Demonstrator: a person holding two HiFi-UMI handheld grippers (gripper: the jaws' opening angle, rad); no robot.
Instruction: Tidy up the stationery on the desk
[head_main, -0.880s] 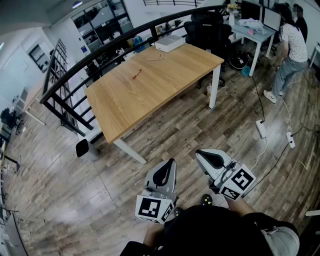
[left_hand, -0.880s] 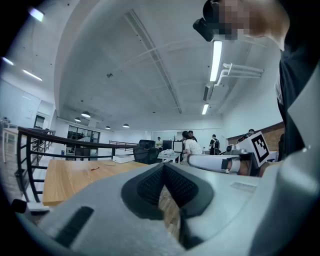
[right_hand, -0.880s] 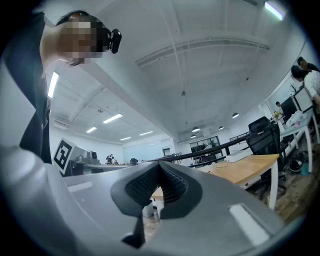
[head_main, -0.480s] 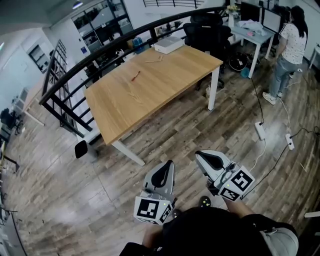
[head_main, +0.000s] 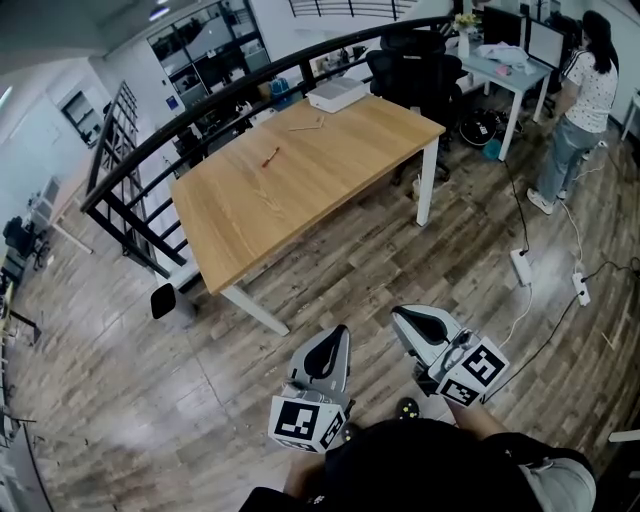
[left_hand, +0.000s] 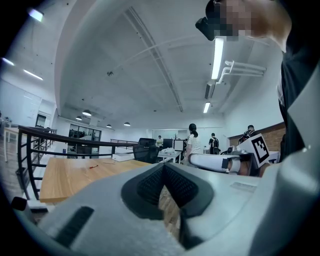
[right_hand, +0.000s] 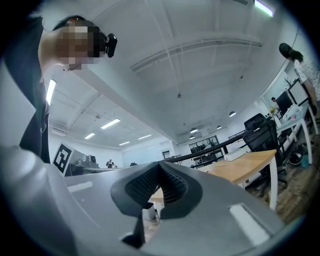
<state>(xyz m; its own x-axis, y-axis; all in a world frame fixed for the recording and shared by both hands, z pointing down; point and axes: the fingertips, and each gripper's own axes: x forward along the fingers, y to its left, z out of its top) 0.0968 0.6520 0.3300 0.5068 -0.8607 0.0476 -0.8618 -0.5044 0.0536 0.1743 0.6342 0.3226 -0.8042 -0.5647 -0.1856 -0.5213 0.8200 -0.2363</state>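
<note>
Left hand-held gripper (head_main: 338, 335) and right hand-held gripper (head_main: 405, 315) are hovering closed and empty over the grey plank floor (head_main: 150, 400), the red pen (head_main: 271, 157) lying well ahead on the smooth, pale-wood rectangular tabletop (head_main: 300, 200) beside the curved black railing (head_main: 215, 97).

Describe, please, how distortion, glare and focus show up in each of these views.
Head view: fisheye bows the railing and desk; even light, sharp. Left gripper view: dark round vignette, ceiling lamp blown out, left gripper close and soft. Right gripper view: same vignette, right gripper likewise soft.
</note>
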